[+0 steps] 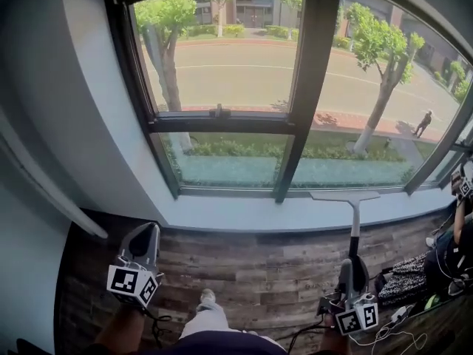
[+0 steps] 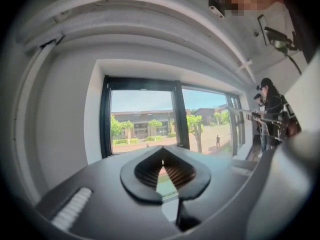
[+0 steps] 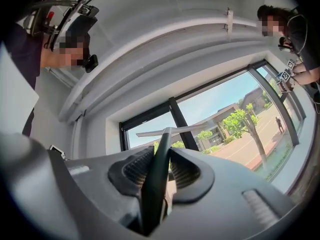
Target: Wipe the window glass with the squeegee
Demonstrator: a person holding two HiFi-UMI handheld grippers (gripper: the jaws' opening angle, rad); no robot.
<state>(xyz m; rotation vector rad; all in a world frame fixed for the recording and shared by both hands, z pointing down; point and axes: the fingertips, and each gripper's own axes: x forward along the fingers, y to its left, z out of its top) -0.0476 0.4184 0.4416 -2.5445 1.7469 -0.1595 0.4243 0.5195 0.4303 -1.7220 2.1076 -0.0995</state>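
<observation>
My right gripper has its jaws clamped on the squeegee, blade ahead, seemingly short of the glass. My left gripper is closed, empty. Next I must press the blade on.

Partly out of sight
The squeegee handle's end is buried in the right gripper; the frame edge crops a bystander.

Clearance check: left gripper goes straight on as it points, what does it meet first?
Likely the left window pane, low down; nothing shows between it and the left gripper. Might clip the sill first, depth unclear.
</observation>
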